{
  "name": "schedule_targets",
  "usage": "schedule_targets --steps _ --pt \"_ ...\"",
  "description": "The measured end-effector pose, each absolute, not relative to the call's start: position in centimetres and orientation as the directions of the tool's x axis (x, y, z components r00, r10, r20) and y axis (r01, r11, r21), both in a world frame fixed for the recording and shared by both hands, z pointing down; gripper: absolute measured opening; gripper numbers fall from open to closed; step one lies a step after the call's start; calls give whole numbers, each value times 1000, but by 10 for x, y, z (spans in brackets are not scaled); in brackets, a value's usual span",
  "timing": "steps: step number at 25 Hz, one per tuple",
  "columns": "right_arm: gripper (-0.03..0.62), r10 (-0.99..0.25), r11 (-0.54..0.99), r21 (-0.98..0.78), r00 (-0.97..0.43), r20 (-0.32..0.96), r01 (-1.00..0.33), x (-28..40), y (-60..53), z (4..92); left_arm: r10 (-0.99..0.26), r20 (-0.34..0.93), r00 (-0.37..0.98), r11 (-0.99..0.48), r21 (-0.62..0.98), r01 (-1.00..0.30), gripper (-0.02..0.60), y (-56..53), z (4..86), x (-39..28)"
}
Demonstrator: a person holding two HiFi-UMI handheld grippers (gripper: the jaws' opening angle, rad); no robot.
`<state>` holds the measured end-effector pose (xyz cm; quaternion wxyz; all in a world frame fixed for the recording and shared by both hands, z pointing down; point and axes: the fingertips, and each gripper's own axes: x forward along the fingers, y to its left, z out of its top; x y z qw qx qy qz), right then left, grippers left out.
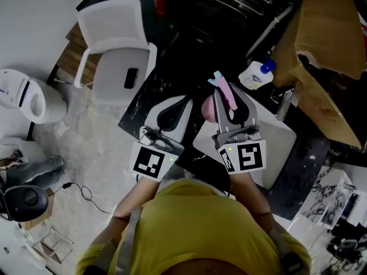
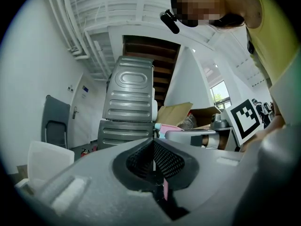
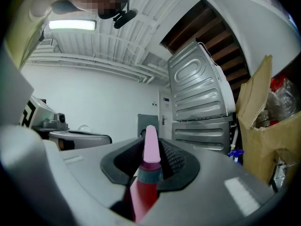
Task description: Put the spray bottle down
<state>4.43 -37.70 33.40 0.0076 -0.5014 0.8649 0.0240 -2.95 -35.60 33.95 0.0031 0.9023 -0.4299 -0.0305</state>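
While the right tool (image 3: pixel 151 147) pinches it, the pink spray bottle (image 3: pixel 148 173) sits between the two pads, its teal collar and pale pink tip poking out past the tool's front. In the head view, tool and bottle are over a white counter (image 1: pixel 280 137); whether the bottle touches it cannot be told. Just beside this tool, on its left, the left tool (image 2: pixel 154 155) has its pads pressed together and empty. Ahead and slightly right of the right tool lies a white bottle (image 1: pixel 256 74) with a blue cap. A cardboard box (image 1: pixel 324 44) rises farther to the right. Ahead and left of the left tool stands a white chair (image 1: pixel 114 44).
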Motion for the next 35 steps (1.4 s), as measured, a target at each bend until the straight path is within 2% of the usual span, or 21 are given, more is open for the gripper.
schedule_targets --steps 17,35 --pt "94 -912 400 84 -405 -57 -913 48 -470 353 -696 -19 718 -718 25 -696 2 -445 365 -8" --pt "94 -926 360 114 -370 -77 -926 50 -558 389 -688 43 725 -723 49 -689 2 -507 411 -1"
